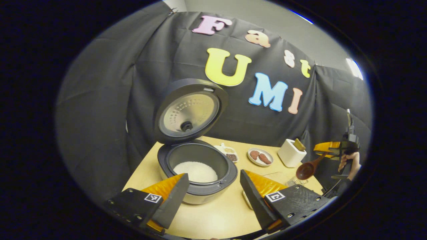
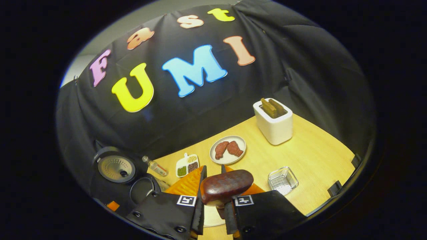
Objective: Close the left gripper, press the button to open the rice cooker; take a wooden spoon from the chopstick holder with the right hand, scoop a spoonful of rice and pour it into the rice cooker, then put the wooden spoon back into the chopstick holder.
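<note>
The rice cooker (image 1: 196,176) stands open with its lid (image 1: 188,111) raised, and white rice lies in its pot. My left gripper (image 1: 213,188) hovers open just in front of it, one finger on each side of the pot's front rim. Far right, a hand holds my right gripper (image 1: 333,148) above the table with the wooden spoon (image 1: 308,168) in it. In the right gripper view that gripper (image 2: 213,170) is shut on the spoon's handle, and the spoon's bowl (image 2: 227,186) lies across the fingers. The white chopstick holder (image 2: 274,121) stands behind with wooden utensils in it.
A plate with two meat pieces (image 2: 228,149), a small divided dish of grains (image 2: 187,165) and a little bottle (image 2: 155,166) sit mid-table. A clear container of rice (image 2: 282,180) stands near the front. The open cooker (image 2: 126,180) is at the far left.
</note>
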`<state>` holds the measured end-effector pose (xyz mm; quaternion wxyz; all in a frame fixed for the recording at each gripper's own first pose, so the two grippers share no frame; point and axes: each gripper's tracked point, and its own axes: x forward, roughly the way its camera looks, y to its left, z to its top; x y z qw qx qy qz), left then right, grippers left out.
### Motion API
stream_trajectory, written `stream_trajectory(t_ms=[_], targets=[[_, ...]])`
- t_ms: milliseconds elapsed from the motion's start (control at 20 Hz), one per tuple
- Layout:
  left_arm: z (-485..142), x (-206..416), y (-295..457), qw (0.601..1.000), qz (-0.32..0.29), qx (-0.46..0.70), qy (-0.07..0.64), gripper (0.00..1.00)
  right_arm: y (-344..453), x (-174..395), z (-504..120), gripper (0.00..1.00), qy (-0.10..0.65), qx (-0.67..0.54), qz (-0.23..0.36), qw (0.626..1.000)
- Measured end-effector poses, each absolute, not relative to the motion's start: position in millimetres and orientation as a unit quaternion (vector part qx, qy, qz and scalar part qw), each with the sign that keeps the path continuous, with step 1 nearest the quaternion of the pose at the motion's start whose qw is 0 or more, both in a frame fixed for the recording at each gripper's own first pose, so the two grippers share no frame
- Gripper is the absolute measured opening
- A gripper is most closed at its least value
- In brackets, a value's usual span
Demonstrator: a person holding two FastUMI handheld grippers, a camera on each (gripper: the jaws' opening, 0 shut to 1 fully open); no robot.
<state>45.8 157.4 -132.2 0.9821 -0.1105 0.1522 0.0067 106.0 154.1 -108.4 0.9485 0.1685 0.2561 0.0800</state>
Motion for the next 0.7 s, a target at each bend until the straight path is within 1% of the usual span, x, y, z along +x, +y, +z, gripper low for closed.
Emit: stream_trajectory(t_ms=[50, 100, 150, 200, 250, 300, 500, 600, 700], targets=[[-137.7, 42.5, 158.5, 0.981, 0.006, -0.112, 0.156, 0.96, 162.3, 109.5, -117.6, 0.27, 0.263, 0.154, 0.087, 0.948], [-143.3, 39.2, 158.2, 0.981, 0.002, -0.107, 0.163, 0.96, 168.6, 113.0, -129.1, 0.28, 0.271, 0.139, 0.089, 0.948], [-149.0, 37.3, 162.2, 0.981, 0.004, -0.096, 0.166, 0.97, 173.5, 116.5, -138.5, 0.24, 0.278, 0.121, 0.092, 0.948], [-152.1, 36.0, 166.3, 0.982, 0.009, -0.087, 0.168, 0.97, 177.4, 122.0, -150.8, 0.28, 0.284, 0.105, 0.094, 0.948], [-154.0, 34.0, 167.6, 0.981, 0.009, -0.087, 0.171, 0.96, 180.3, 125.2, -161.7, 0.28, 0.292, 0.09, 0.096, 0.947], [-156.0, 33.3, 168.2, 0.98, 0.007, -0.094, 0.176, 0.97, 183.2, 126.2, -173.4, 0.23, 0.299, 0.073, 0.099, 0.946], [-164.3, 28.3, 176.1, 0.977, 0.017, -0.107, 0.183, 0.96, 187.2, 129.6, -215.9, 0.24, 0.324, -0.013, 0.106, 0.94], [-170.6, 25.9, 178.6, 0.976, 0.023, -0.112, 0.186, 0.96, 190.5, 128.5, -236.4, 0.24, 0.337, -0.059, 0.111, 0.933], [-172.7, 23.0, 177.6, 0.975, 0.027, -0.117, 0.189, 0.96, 197.9, 124.3, -257.8, 0.24, 0.357, -0.081, 0.122, 0.923]])
